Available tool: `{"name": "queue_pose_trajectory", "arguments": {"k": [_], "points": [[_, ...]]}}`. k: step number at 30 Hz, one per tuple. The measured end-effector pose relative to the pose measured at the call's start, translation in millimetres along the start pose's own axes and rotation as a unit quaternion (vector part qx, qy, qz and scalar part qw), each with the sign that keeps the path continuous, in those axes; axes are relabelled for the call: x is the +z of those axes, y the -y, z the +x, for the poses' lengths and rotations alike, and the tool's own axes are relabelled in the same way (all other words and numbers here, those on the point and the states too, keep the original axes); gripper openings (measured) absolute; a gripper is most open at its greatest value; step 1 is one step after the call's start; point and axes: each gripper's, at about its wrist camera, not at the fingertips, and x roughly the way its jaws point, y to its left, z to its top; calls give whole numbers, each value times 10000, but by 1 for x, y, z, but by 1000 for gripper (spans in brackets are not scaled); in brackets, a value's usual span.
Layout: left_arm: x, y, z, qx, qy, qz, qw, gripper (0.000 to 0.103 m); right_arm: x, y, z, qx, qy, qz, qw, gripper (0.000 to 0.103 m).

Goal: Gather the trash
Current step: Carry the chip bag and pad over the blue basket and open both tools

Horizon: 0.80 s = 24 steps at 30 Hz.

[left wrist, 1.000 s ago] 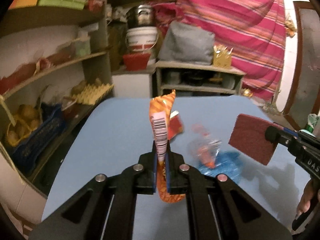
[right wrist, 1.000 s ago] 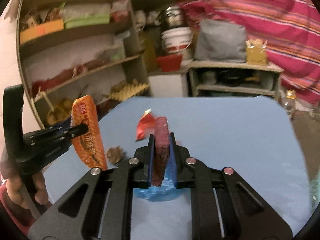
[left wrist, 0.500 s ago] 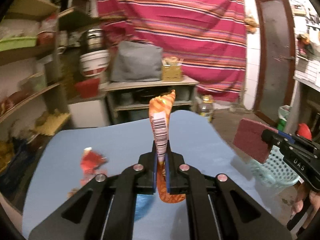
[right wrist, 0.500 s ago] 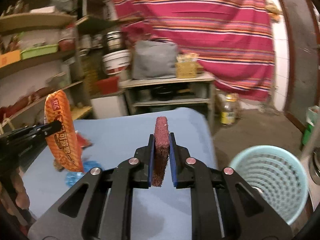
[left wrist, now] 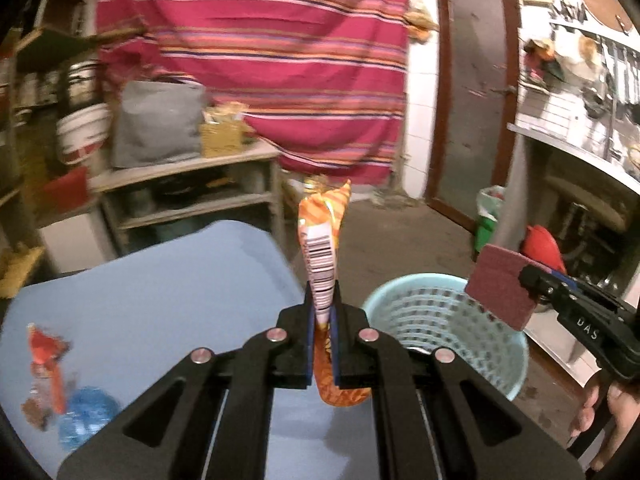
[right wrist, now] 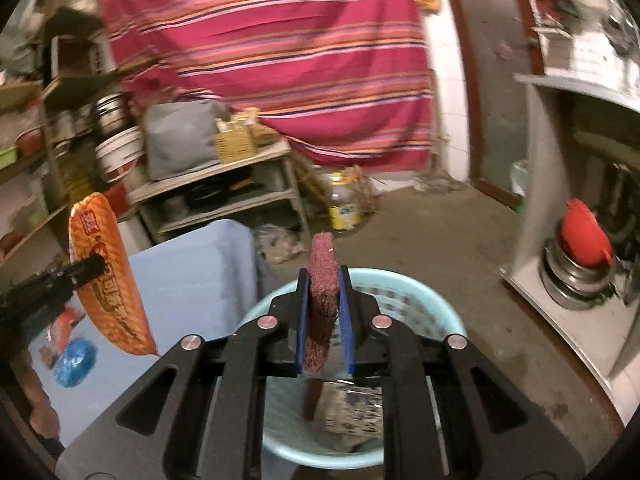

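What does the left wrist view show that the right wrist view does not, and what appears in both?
Only the left wrist view shows the barcode on the orange snack wrapper and the flat face of the maroon scouring pad.

Only the right wrist view shows the trash lying inside the pale blue basket and the yellow jar on the floor.

Both show the left gripper shut on the wrapper, the right gripper shut on the pad, the blue table with leftover litter, and the striped cloth.
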Motion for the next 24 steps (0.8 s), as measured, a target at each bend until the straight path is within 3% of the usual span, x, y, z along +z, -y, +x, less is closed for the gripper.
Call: {"name": "queue_pose_trajectory", "arguments": {"k": [9, 20, 22, 23, 24], "points": [[10, 65, 62, -426, -232, 214, 9986, 6, -6, 31, 15, -106, -316, 131, 9994, 14], [1, 70, 88, -542, -592, 253, 9965, 8, -7, 34, 26, -87, -489, 258, 9984, 15], [2, 66, 87, -547, -645, 204, 9962, 23, -7, 35, 29, -103, -526, 259, 9982, 14], [2, 64, 86, -498, -640, 182, 9965, 54, -7, 35, 30, -105, -545, 262, 9981, 14], [2, 63, 82, -417, -541, 162, 9975, 76, -8, 34, 32, -106, -568, 266, 9980, 14]]}}
